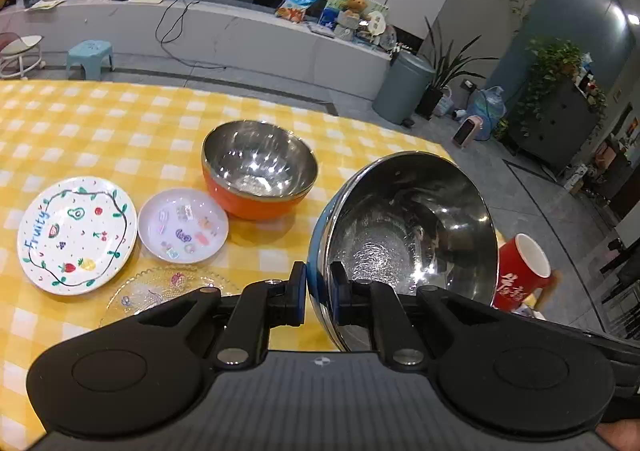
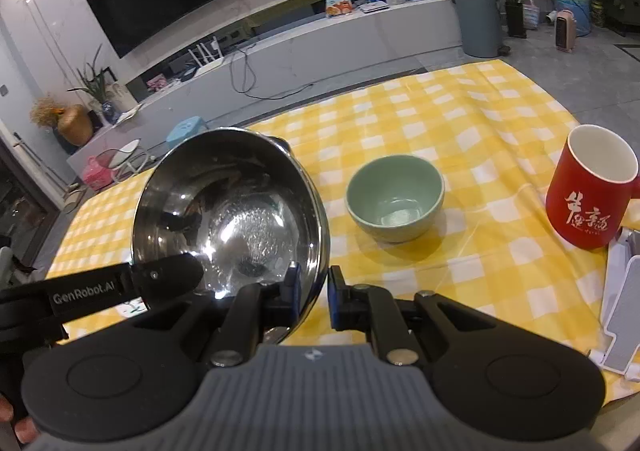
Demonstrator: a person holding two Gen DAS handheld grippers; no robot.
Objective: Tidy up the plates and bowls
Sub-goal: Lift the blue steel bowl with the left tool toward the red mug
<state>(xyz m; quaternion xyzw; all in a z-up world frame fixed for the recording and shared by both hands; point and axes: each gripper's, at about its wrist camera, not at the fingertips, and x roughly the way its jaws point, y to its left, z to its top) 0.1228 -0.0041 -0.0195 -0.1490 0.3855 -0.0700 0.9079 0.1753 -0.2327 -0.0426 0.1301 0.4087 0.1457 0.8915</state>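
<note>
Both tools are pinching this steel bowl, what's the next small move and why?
Probably open the right tool and let the left tool carry the steel bowl toward the orange bowl: both grip its rim, it's tilted off the table, and that bowl sits empty for nesting.

Glass plate (image 1: 160,291): near half hidden behind the left hand-held gripper (image 1: 318,297).
Red mug (image 1: 524,271): base cut off by the gripper body.
White rack (image 2: 624,315): cropped at 3 o'clock, type unclear.
</note>
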